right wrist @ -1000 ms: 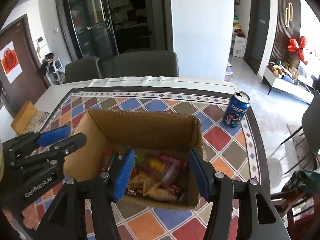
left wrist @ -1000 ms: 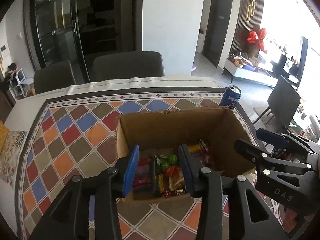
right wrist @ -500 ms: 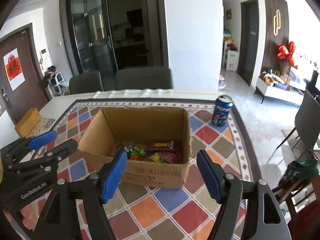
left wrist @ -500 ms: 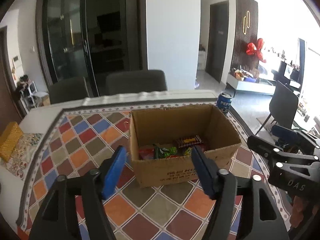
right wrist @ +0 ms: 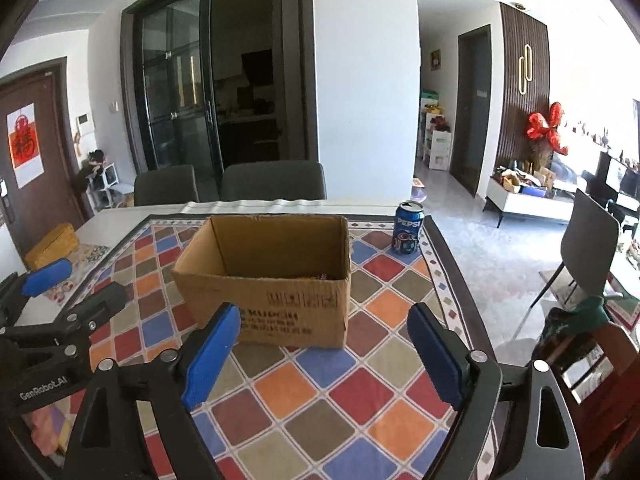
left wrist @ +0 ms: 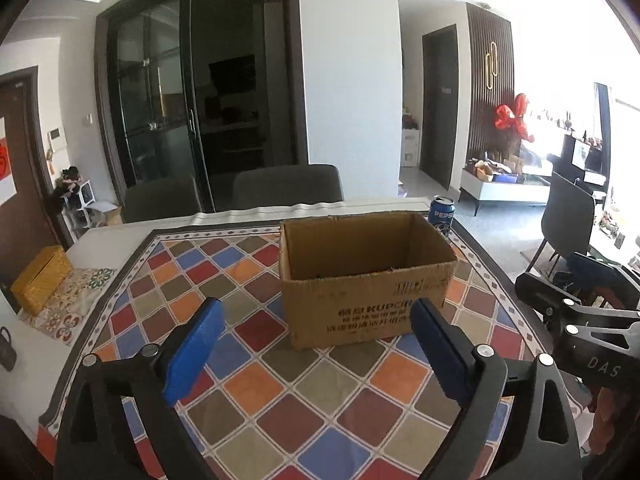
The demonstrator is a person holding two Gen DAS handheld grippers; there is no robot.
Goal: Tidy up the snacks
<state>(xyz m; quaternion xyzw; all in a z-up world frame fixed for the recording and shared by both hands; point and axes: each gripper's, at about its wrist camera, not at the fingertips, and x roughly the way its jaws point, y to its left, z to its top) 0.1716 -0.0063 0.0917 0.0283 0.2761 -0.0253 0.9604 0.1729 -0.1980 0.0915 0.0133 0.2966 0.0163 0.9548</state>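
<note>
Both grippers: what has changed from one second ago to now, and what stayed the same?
The left gripper and right gripper pulled back and lower from above the box to in front of it, so the snacks inside are now hidden behind its front wall. Their jaws opened wider; neither took hold of anything. The box and can stayed in place on the table.
</note>
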